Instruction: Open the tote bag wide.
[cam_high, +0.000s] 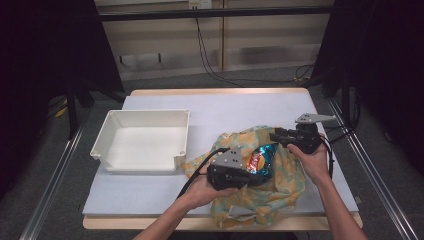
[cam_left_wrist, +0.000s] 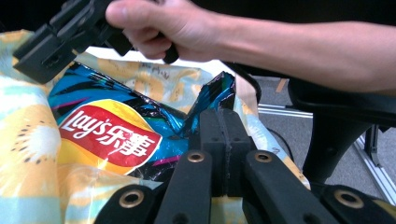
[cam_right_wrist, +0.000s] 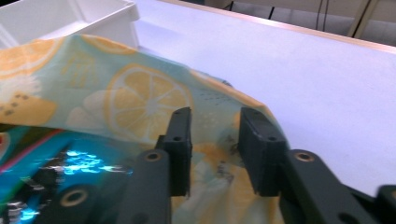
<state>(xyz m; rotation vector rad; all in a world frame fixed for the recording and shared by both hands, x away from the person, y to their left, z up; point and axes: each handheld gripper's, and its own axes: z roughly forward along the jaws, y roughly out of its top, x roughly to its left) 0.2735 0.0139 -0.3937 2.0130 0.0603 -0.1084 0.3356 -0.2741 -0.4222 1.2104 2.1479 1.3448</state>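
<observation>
A bag of chips (cam_high: 261, 160) sits half inside a fruit-print cloth bag (cam_high: 280, 192) at the near right of the table (cam_high: 240, 107), its blue top and red label poking out of the mouth. The left gripper (cam_high: 239, 176) is clenched on the chip bag: in the left gripper view its fingers (cam_left_wrist: 212, 140) are pressed together with a corner of the shiny foil caught between them, most likely to steady the packet or draw it clear of the cloth. The right gripper (cam_high: 278, 135) hangs over the far edge of the cloth bag, fingers (cam_right_wrist: 180, 140) parted with printed cloth lying below the gap; whether the cloth is actually between them or just beneath is hard to tell from this angle, but they do not press on it. That hand looks placed to pin or spread the mouth. An empty white tray (cam_high: 107, 131) waits to the left, a likely place for the chips.
</observation>
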